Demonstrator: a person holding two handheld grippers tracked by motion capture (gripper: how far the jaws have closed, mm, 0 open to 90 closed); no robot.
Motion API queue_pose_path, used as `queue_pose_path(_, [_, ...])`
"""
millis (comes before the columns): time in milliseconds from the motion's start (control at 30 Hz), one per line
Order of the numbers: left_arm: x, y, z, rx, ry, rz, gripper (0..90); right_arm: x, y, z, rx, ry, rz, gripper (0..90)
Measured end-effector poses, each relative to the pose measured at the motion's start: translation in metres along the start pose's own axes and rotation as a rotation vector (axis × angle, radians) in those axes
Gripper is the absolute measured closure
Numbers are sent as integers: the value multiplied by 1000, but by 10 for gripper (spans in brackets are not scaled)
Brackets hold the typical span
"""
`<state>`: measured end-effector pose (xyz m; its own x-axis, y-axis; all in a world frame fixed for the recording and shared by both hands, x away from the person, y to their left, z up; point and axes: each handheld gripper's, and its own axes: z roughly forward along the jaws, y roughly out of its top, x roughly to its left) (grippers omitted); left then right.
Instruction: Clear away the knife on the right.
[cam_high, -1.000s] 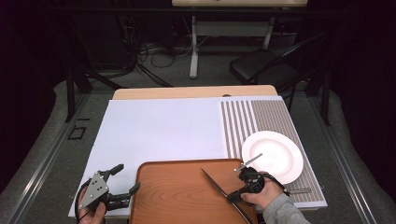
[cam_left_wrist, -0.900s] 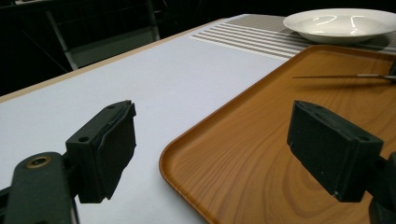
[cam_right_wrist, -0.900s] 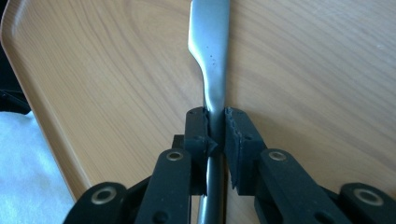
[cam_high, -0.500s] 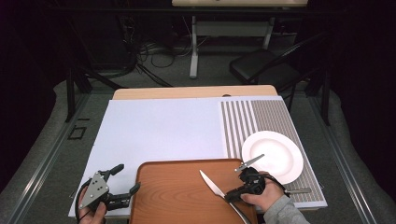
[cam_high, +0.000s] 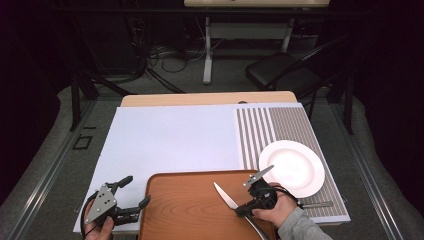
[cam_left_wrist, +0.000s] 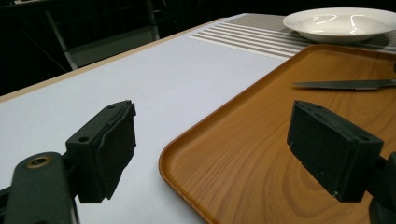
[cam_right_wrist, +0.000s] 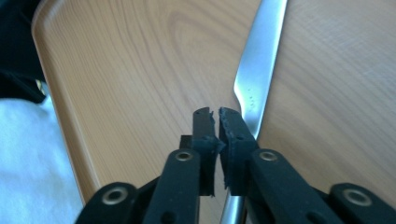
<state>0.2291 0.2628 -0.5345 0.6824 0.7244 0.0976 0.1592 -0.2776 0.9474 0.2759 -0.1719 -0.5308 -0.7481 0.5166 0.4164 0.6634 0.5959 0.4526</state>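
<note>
While the left hand-held gripper (cam_high: 131, 195) is waiting at the near left corner of the wooden tray (cam_high: 190, 210), its jaws are standing wide apart with nothing between them, one over the white mat (cam_high: 170, 140) and one over the tray's rim. Further right, the knife (cam_high: 226, 195) is lying across the tray, blade pointing away and left. The right hand-held gripper (cam_right_wrist: 216, 122) is sitting just beside the knife's neck with its jaws pressed together; they appear to be holding nothing, the steel passing alongside the right jaw. At the far right, the white plate (cam_high: 295, 167) is resting on the striped mat (cam_high: 280, 125) covering the counter. Any sideways push from those closed jaws could be sliding or spinning the knife across the smooth wood instead of picking it up.
</note>
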Motion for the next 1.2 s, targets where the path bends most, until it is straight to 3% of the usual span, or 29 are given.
queue_pose_path(200, [0,0,-1,0,0,3,157,2,7,7,69,-26,-50,900])
queue_pose_path(400, [1,0,-1,-1,1,4,157,1,11,14,104,-43,-54,900])
queue_pose_path(733, [0,0,-1,1,0,4,157,-2,14,15,92,-42,-52,900])
queue_pose_path(1200, [0,0,0,0,-1,2,157,-10,12,9,76,-70,-13,900])
